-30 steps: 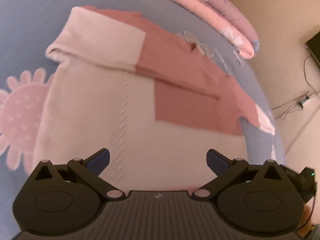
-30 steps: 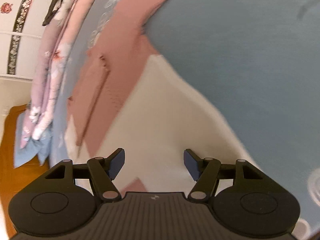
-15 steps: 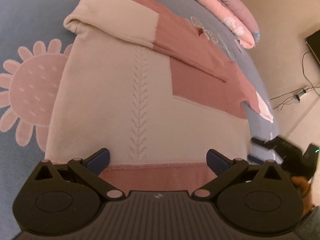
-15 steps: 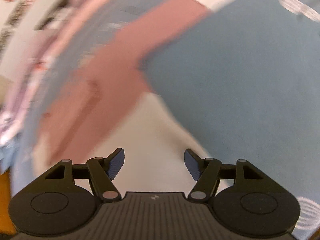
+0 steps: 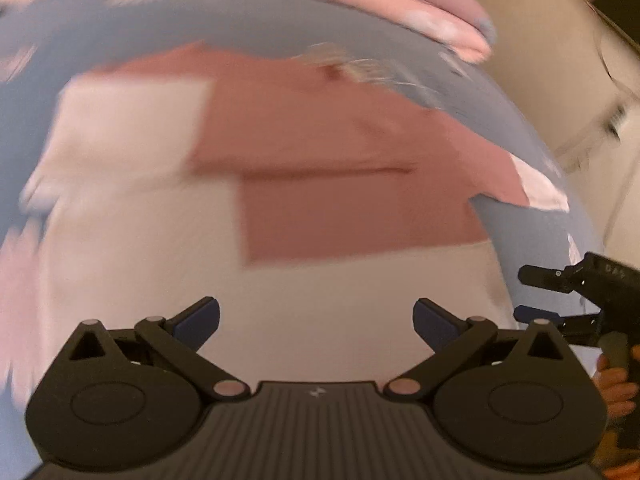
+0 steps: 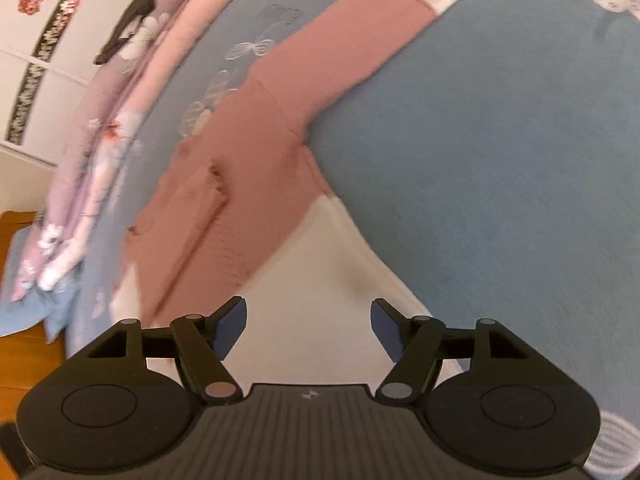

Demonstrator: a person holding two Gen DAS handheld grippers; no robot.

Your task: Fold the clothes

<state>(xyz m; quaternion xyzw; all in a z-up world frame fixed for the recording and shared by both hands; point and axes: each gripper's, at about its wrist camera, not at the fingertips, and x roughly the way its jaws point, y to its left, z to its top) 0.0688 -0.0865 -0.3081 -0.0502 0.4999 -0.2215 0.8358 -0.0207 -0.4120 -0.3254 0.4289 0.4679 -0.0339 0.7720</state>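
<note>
Blue flower-print bed, pink-and-cream sweater spread flat on it, folded pink quilt alongside

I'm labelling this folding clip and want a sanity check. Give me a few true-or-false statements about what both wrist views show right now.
1. The left tool is open with nothing between its fingers. True.
2. The right tool is clamped on the sweater. False: it is open, empty.
3. The cream and dusty-pink knitted sweater lies on a blue floral bedspread. True.
4. Both sleeves are folded over the body. False: the right wrist view shows one pink sleeve with a cream cuff stretched out across the bedspread.
</note>
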